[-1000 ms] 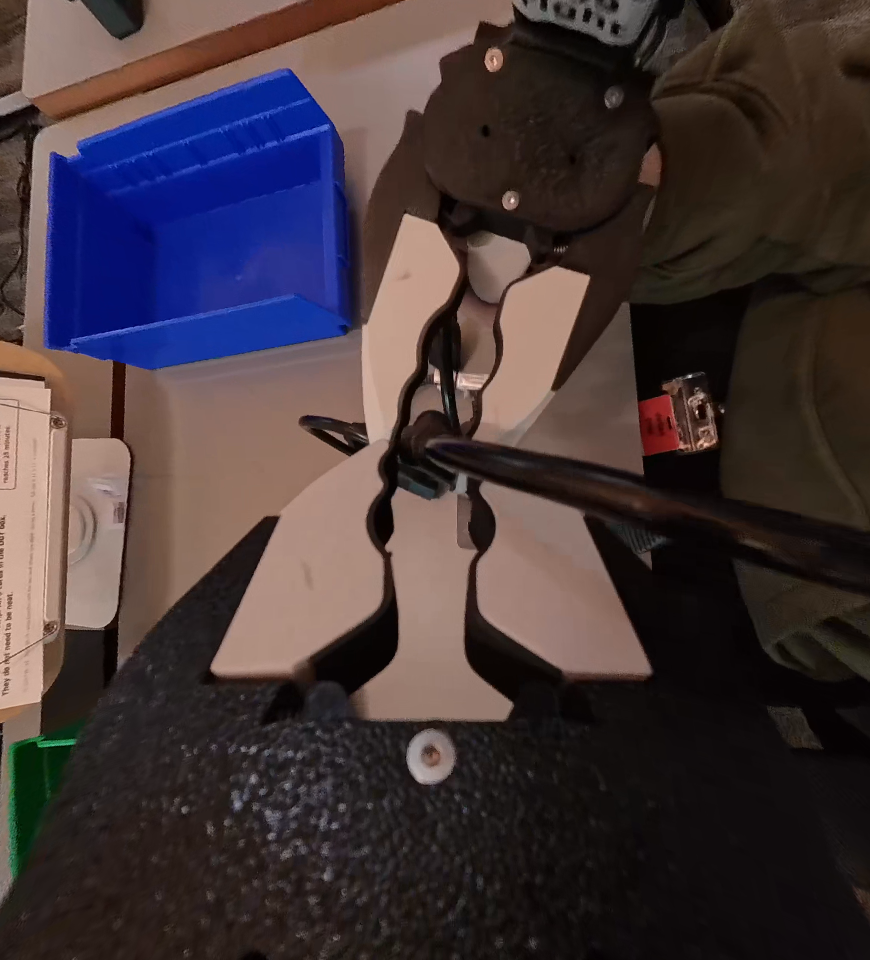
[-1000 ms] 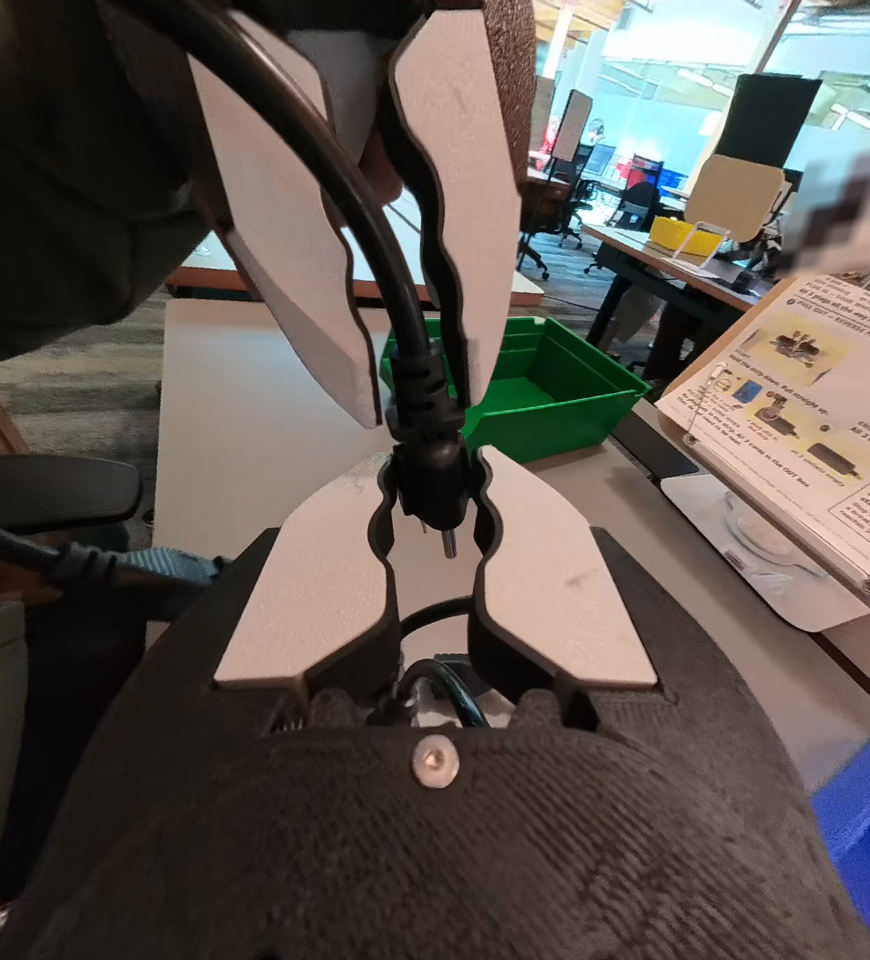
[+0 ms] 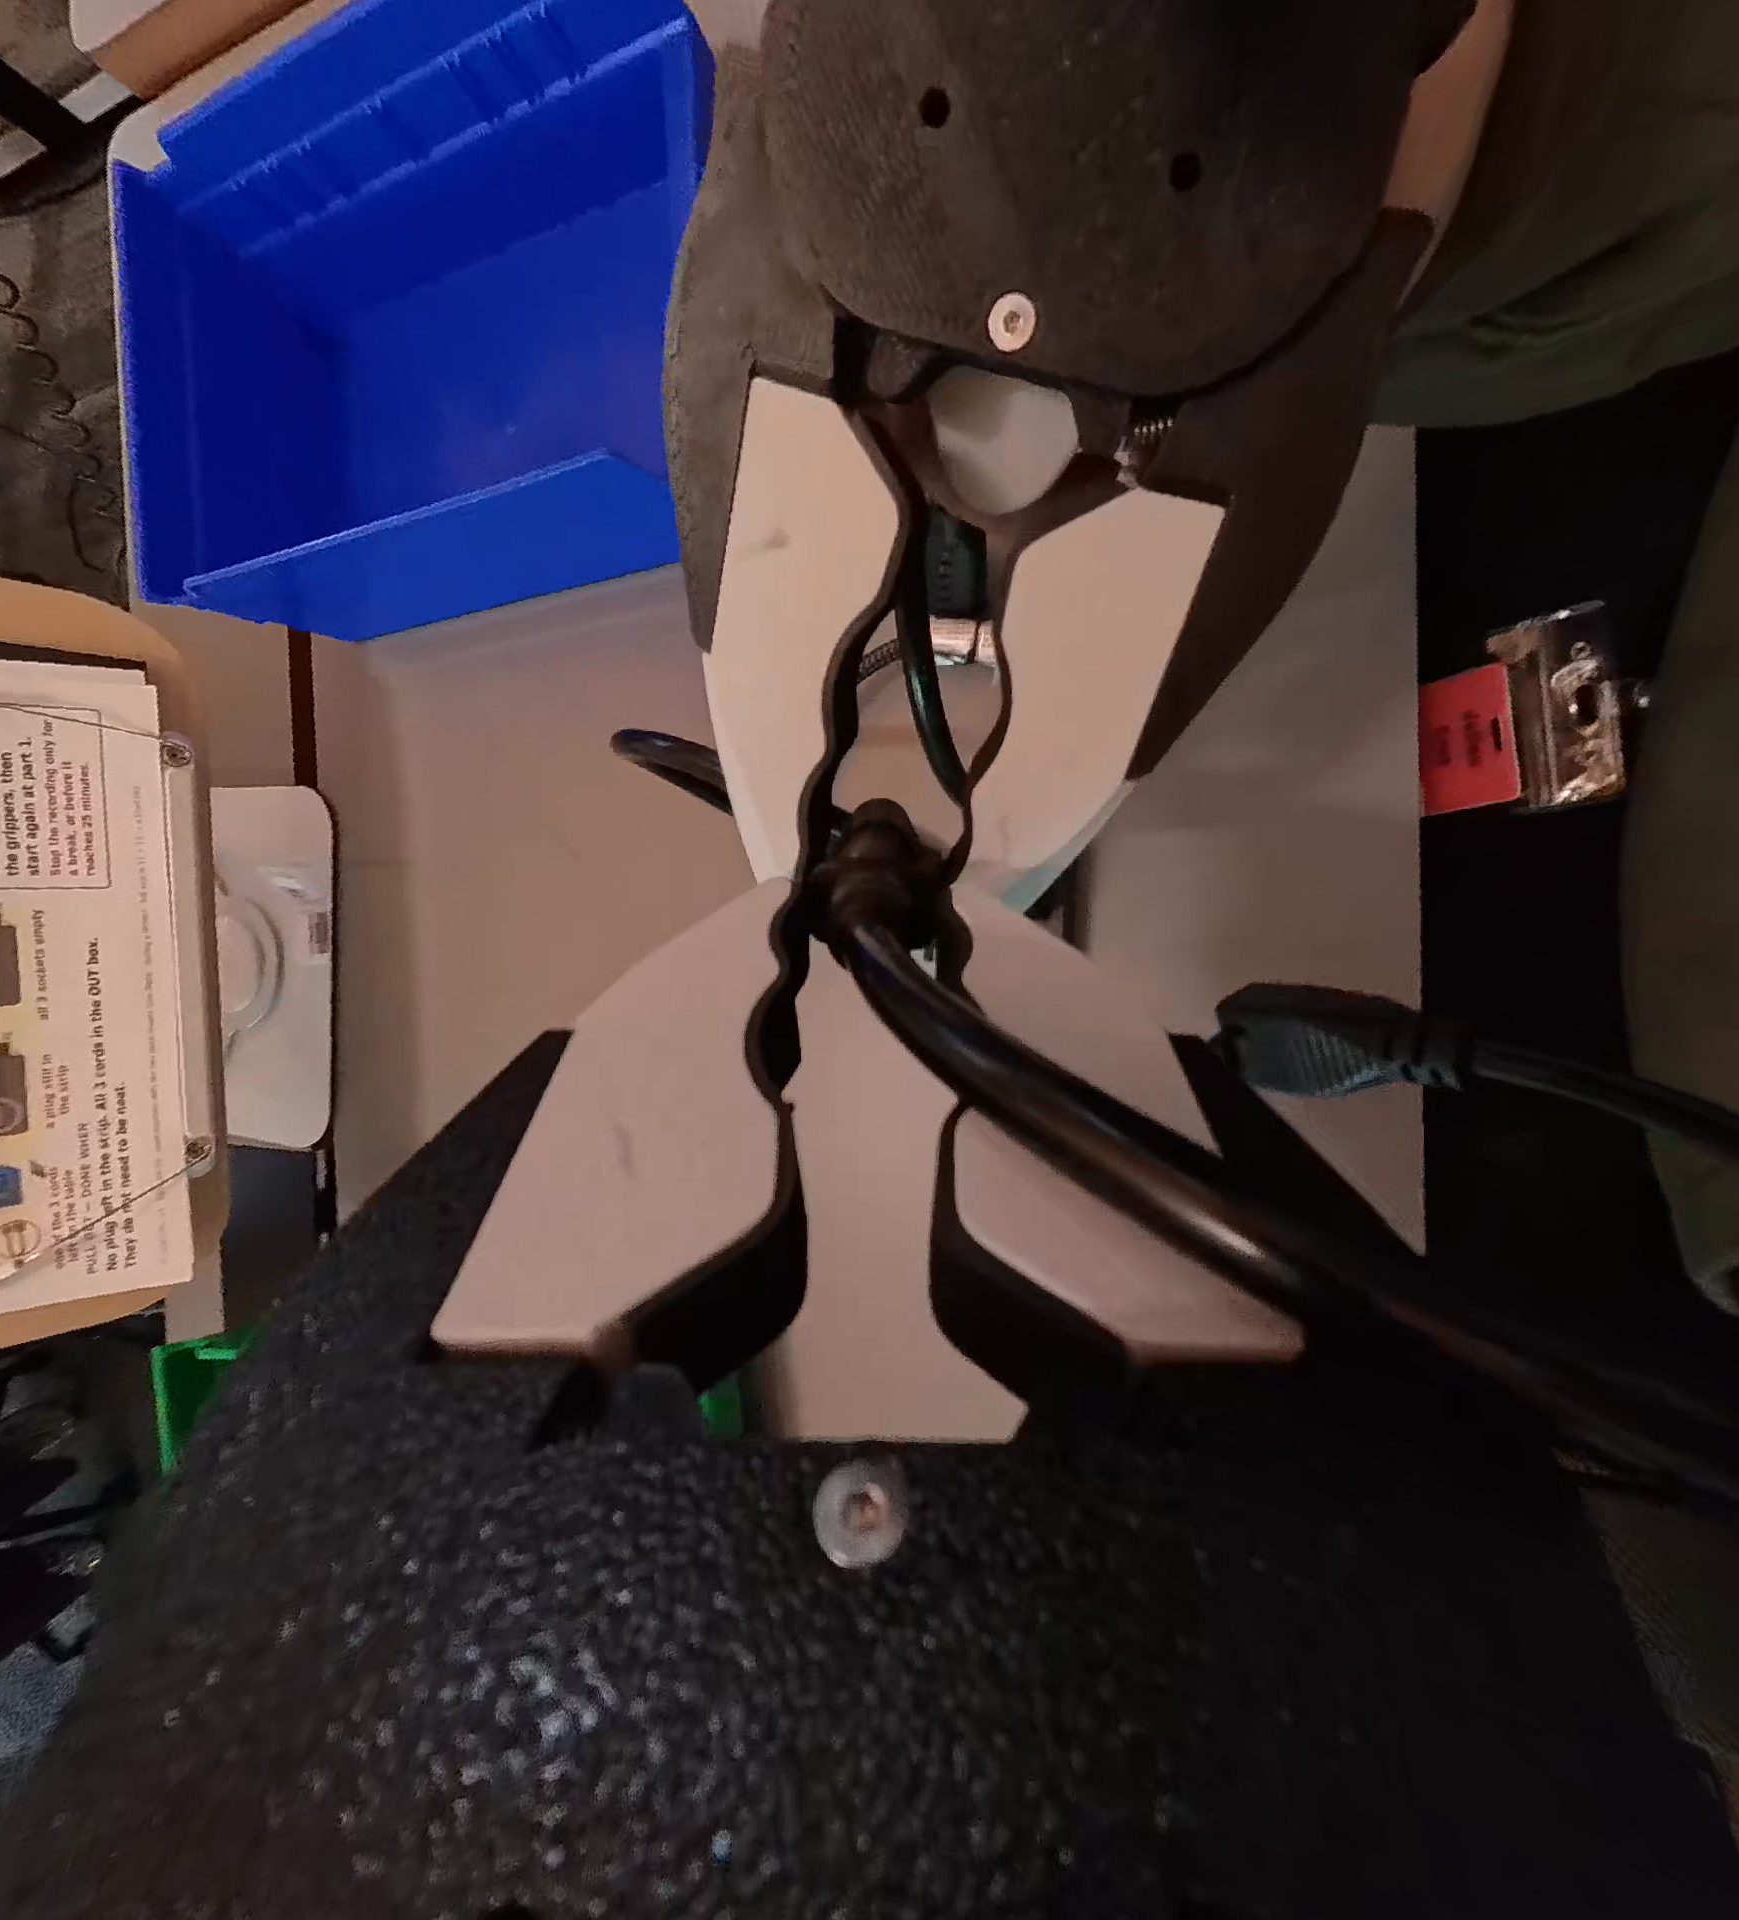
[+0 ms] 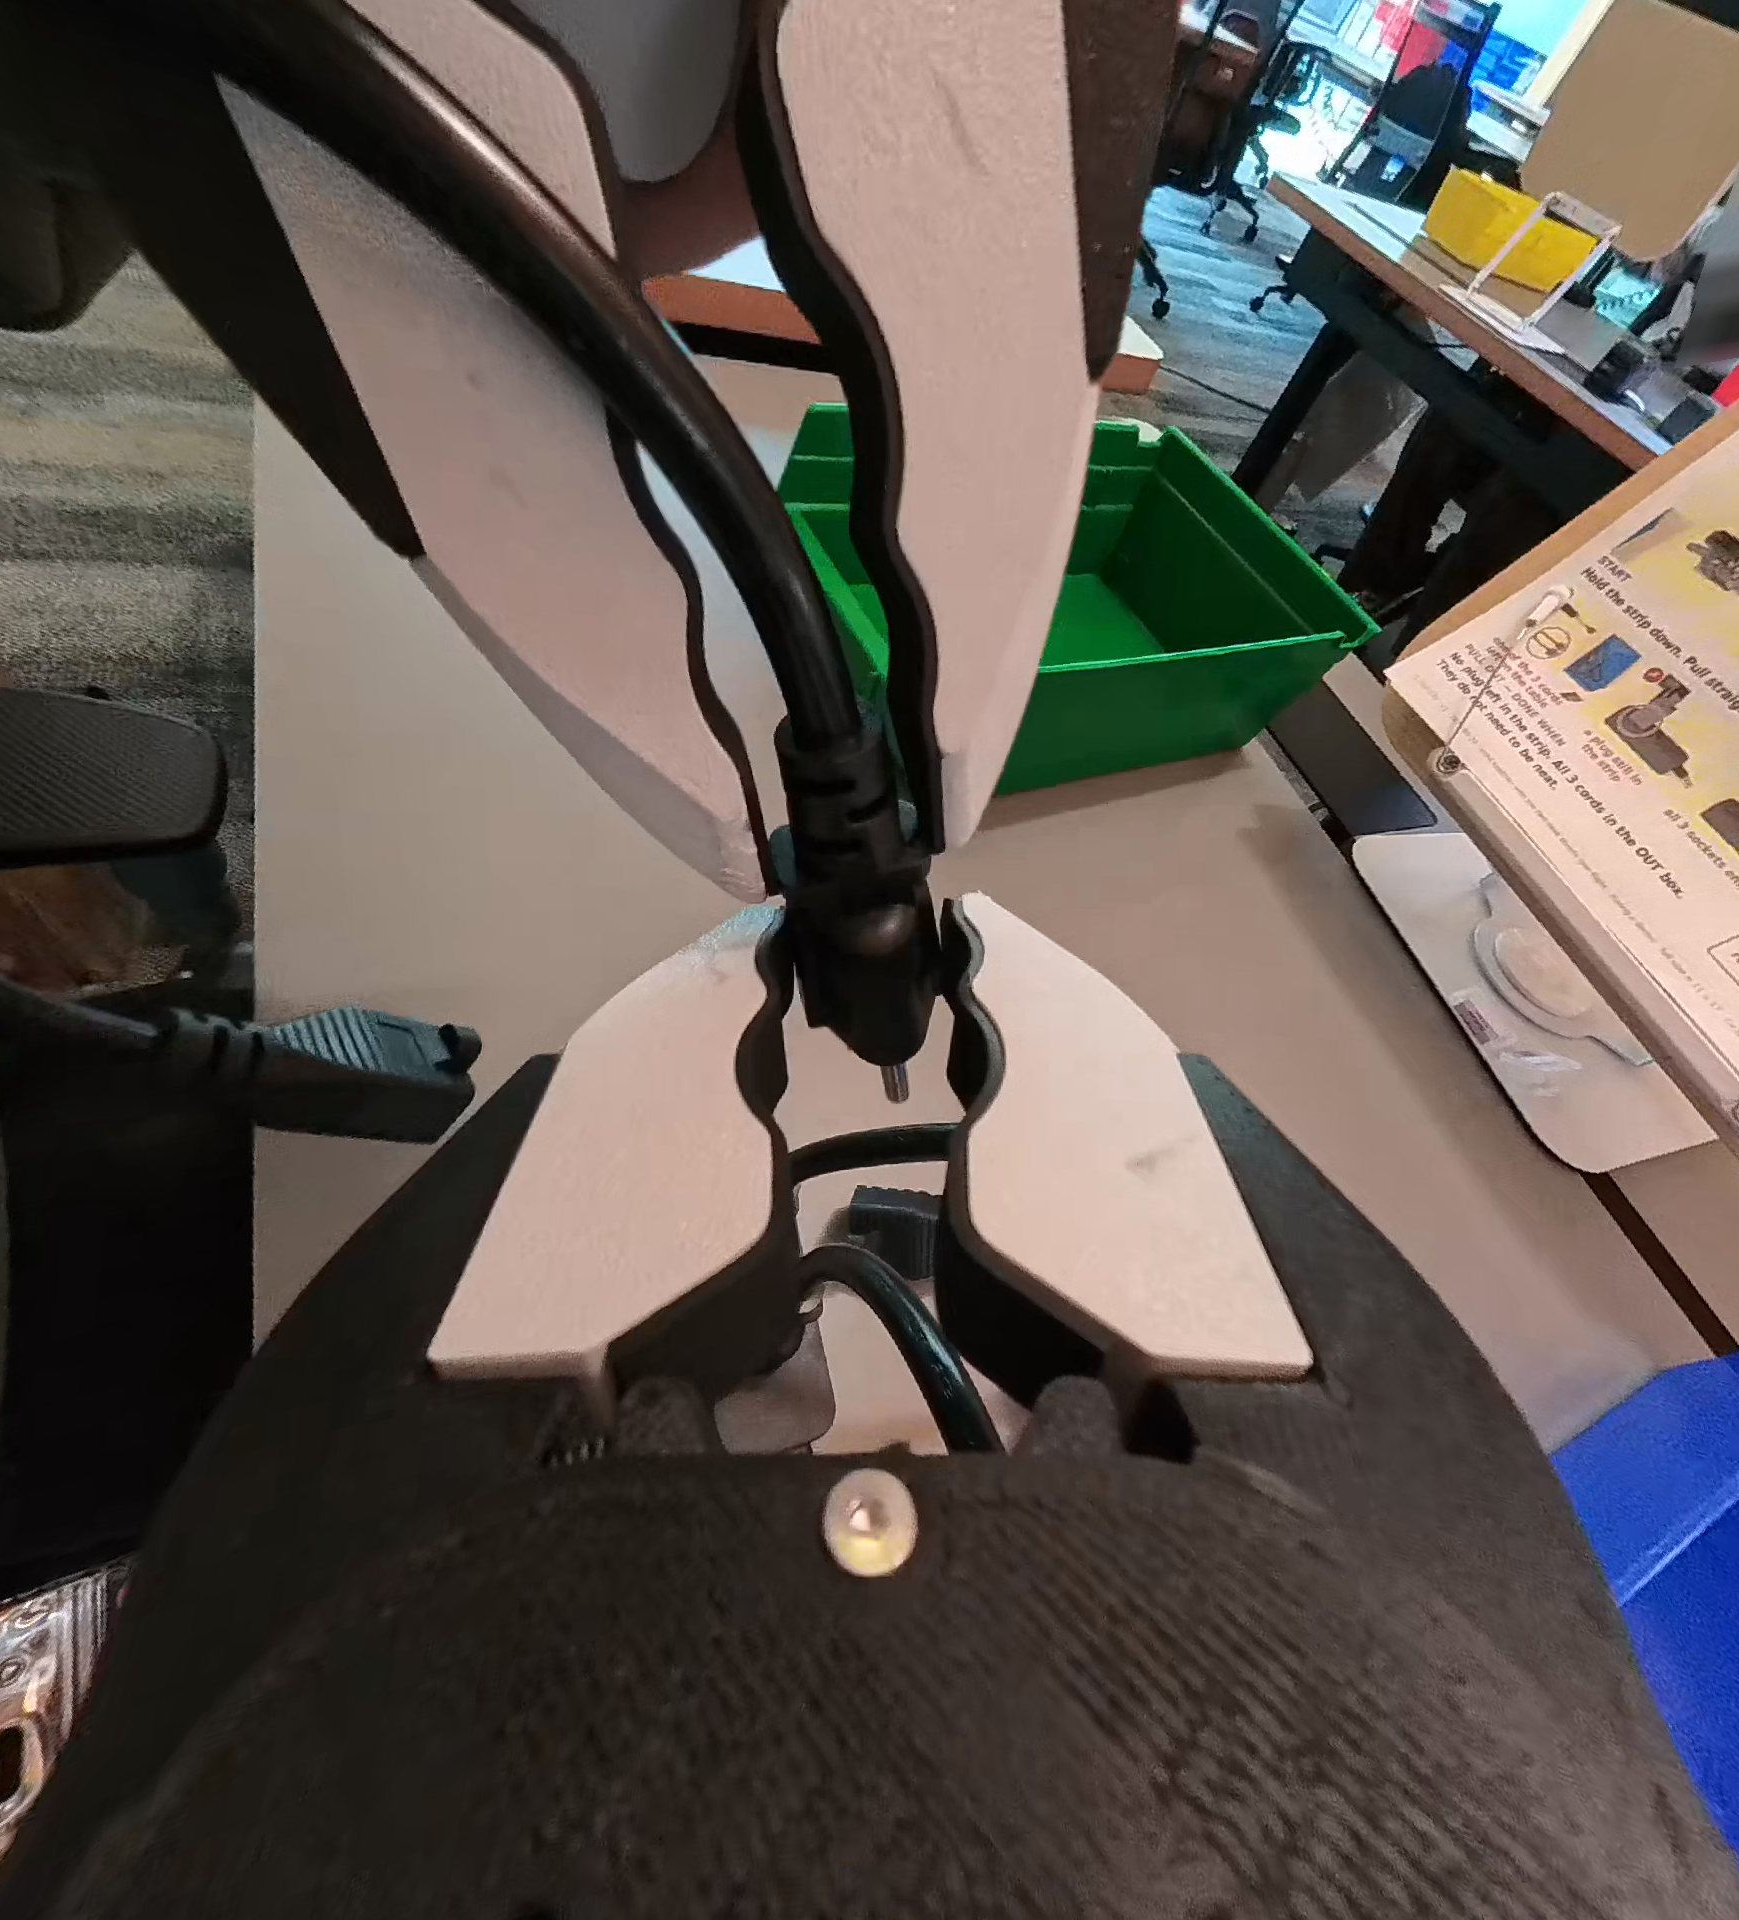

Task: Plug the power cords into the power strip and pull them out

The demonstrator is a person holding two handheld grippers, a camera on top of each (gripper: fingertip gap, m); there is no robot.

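A black power plug [image 4: 854, 966] with a metal prong is held in the air between both grippers. My right gripper [image 4: 865, 956] is shut on the plug body, its prong pointing back toward that camera. My left gripper [image 3: 875, 914] is shut on the same plug [image 3: 875, 847] at its ribbed cord end. It enters the right wrist view [image 4: 849, 852] from above. The right gripper [image 3: 880, 831] faces it tip to tip in the left wrist view. The black cord [image 3: 1104, 1101] runs off to the lower right. Its other connector end [image 3: 1312, 1049] hangs nearby. I cannot make out the power strip.
A blue bin [image 3: 408, 312] stands on the pale table [image 3: 532, 831], and a green bin [image 4: 1156, 623] stands at its other end. An instruction sheet on a board [image 4: 1623, 727] leans at the table's side. A person's green sleeve [image 3: 1623, 156] and a chair armrest [image 4: 44, 769] are close by. Both grippers' tips are close together, under 4 cm apart.
Both grippers stay shut on the plug. The two grippers have drawn closer together, and the cord's other connector end has swung into both views.
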